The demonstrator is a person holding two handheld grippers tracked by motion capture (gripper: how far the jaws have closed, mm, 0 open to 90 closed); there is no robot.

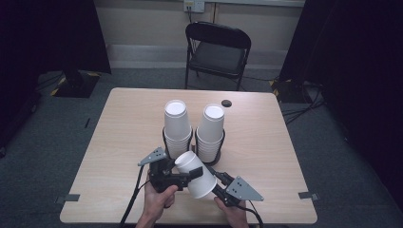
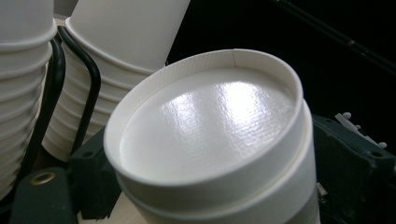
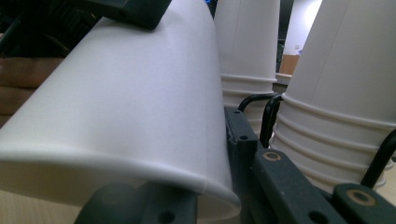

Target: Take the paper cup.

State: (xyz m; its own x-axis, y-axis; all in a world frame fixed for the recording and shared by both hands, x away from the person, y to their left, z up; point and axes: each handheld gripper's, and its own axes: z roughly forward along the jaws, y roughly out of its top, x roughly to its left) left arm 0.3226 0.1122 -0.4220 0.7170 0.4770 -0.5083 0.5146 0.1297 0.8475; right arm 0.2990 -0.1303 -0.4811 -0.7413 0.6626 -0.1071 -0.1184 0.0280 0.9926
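On the left, the left tongs are reaching across from the left hand to the white paper cup, which is lying tilted above the near middle of the desk, bottom pointing up and away. Whether those tongs are pressing on the cup I cannot tell; in the left gripper view the cup bottom is sitting right before the camera. The right tongs are clamping the cup near its rim, as the right gripper view shows with a jaw on either side of the cup wall. Just behind the cup, two stacks of upturned cups are standing in black wire holders, the left stack and the right stack, close enough to be crowding it. Open desk is lying to both sides, and the near edge is running just below the hands. A folding chair is standing beyond the far edge.
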